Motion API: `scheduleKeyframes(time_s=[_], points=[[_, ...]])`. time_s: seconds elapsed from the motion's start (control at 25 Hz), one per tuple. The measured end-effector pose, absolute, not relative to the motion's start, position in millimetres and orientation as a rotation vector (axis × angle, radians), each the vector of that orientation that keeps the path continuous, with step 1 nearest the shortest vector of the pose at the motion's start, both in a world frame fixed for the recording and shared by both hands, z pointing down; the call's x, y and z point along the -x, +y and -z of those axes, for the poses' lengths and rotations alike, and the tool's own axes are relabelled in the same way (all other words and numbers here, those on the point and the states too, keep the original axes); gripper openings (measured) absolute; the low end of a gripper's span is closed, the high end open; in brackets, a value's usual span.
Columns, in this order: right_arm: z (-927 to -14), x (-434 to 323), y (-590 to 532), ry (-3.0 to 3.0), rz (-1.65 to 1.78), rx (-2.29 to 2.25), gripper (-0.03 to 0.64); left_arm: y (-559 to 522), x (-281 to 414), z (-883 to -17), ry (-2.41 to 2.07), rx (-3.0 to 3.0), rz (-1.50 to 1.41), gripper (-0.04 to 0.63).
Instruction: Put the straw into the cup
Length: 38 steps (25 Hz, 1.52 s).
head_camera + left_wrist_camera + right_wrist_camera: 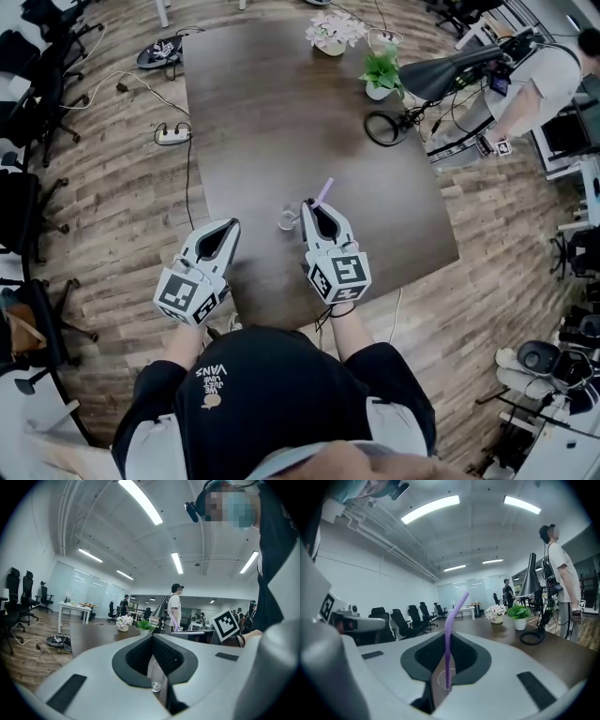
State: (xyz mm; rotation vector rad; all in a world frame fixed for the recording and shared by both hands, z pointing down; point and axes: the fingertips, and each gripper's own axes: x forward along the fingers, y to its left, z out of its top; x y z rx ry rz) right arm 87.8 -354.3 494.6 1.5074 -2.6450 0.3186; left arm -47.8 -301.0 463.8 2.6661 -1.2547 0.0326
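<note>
Plainly purple straw (447,648), bent-topped

I see the straw (448,639), purple with a bent top, standing upright, pinched between the jaws of my right gripper (312,206); its bent end leans far and right. The cup (286,221), small and clear, stands upright on the near part of the table (262,112), just left of the straw. I can't tell whether the straw's lower end is inside it.
</note>
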Motion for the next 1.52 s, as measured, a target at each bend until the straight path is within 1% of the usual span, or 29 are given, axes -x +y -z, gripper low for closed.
scheduleKeyframes(time_s=[0.24,0.28,0.36,0.48,1.52], points=[[-507,-83,-352,-2.620,-0.365,-1.493,0.049,-301,49,-465,-1.251,-2.663,-0.035,0.011],[-508,-82,-352,-2.617,-0.371,-1.485,0.067,-301,49,-465,-1.249,-2.663,-0.033,0.011],[-511,-81,-352,-2.607,-0.386,-1.478,0.126,-301,49,-466,-1.244,-2.664,-0.031,0.011],[-511,-82,-350,-2.600,-0.391,-1.482,0.149,-301,48,-466,-1.236,-2.665,-0.028,0.011],[-483,-90,-323,-2.621,-0.312,-1.513,0.153,-281,37,-450,-1.201,-2.723,0.005,0.011]])
